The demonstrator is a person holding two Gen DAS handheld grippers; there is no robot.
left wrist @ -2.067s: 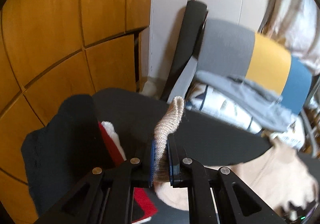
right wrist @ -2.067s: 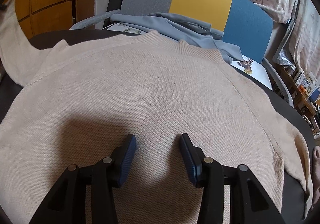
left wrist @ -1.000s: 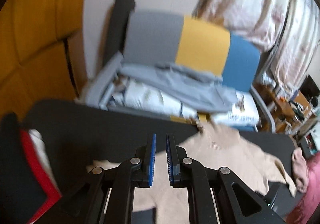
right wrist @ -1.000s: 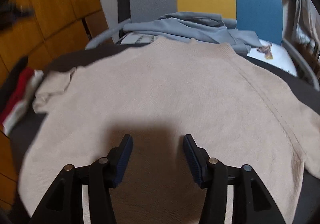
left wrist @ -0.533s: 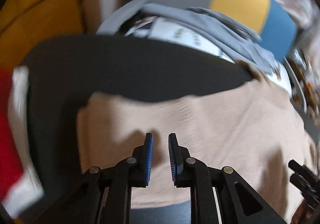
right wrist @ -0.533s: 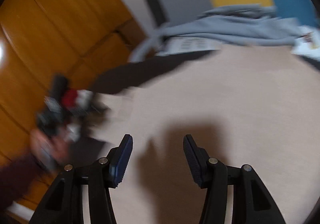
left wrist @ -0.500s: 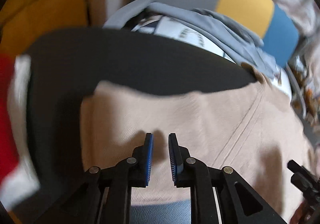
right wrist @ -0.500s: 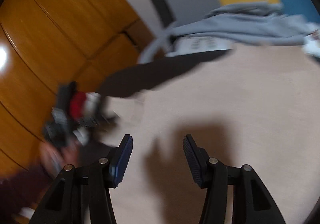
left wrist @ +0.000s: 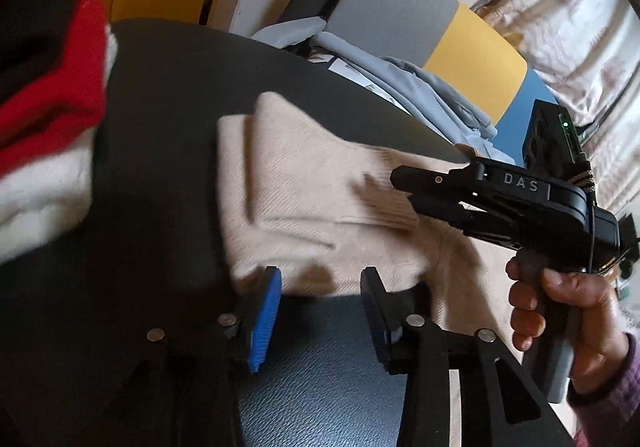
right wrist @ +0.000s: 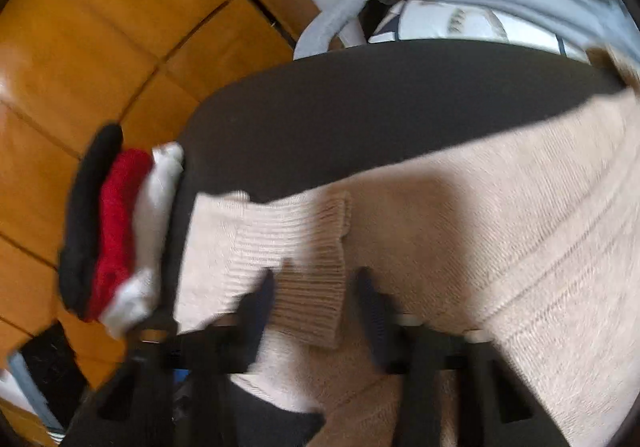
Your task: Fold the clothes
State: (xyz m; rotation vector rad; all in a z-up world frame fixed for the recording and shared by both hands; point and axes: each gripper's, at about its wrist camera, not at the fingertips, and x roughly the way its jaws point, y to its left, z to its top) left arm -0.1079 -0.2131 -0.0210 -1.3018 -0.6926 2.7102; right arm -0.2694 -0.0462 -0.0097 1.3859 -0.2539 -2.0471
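Observation:
A beige knit sweater lies on the black table, its left sleeve folded in over the body. My left gripper hovers at the sweater's near left edge. Its jaws are opening, and the cloth edge lies between the tips without being pressed. In the right wrist view, which is blurred, my right gripper is closing over the sleeve's ribbed cuff. Its jaws still stand apart on either side of the cuff. The left wrist view shows the right gripper from the side, held by a hand.
A folded stack of black, red and white clothes sits at the table's left edge. Behind the table stands a grey, yellow and blue chair with a grey garment on it. An orange wood-panel wall is at the left.
My left gripper dropped to the sweater's left edge and its jaws spread. My right gripper swung left across the sweater to the sleeve cuff. The sleeve now lies folded over the body.

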